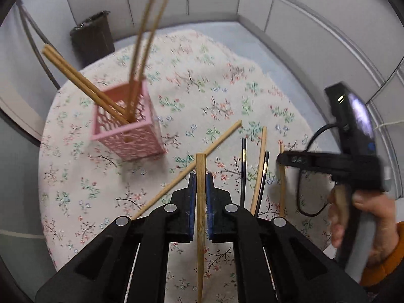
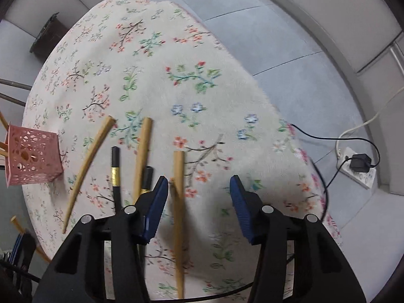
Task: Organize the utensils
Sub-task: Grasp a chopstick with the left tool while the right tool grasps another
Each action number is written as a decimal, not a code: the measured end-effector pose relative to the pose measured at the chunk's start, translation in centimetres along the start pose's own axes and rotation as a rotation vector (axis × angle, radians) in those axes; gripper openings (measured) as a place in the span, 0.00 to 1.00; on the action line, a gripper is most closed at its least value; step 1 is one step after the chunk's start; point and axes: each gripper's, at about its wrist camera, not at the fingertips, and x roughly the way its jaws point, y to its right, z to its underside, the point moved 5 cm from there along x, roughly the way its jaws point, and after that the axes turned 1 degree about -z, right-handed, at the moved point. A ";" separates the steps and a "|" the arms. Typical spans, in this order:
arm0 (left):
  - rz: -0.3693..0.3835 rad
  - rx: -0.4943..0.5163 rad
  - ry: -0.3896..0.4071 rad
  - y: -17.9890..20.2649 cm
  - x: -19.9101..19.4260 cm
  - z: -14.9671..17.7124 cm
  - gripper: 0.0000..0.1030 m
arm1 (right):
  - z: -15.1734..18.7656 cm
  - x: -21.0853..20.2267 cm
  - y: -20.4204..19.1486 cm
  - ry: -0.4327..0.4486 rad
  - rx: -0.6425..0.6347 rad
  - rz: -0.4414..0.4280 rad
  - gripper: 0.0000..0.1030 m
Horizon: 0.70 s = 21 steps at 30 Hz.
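My left gripper (image 1: 200, 176) is shut on a wooden chopstick (image 1: 201, 202), lifted above the table and standing nearly upright between the blue pads. A pink perforated holder (image 1: 126, 131) with several wooden chopsticks stands to the left. My right gripper (image 2: 199, 184) points down at the table, open. A wooden chopstick (image 2: 178, 176) lies between its fingers, close to the left pad (image 2: 157, 202), and the right pad is well clear of it. More wooden chopsticks (image 2: 88, 161) and two black chopsticks (image 2: 115, 171) lie loose left of it.
The round table wears a floral cloth (image 1: 202, 75), and its edge drops off close to the right of the gripper. A dark bin (image 1: 93, 35) stands on the floor beyond. A power strip (image 2: 358, 169) and cables lie on the floor. A hand (image 1: 361, 214) holds the right tool.
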 end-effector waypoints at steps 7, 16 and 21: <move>0.002 -0.002 0.063 -0.2 -2.7 0.1 0.07 | 0.7 0.0 -1.9 0.069 -0.082 0.100 0.09; 0.028 -0.093 0.152 -3.2 -6.4 2.1 0.06 | 2.7 -7.3 -2.1 0.251 -0.041 -0.219 0.07; 0.042 -0.139 0.219 -3.6 -9.5 3.5 0.06 | 6.1 -14.8 -3.6 0.438 -0.173 -0.280 0.07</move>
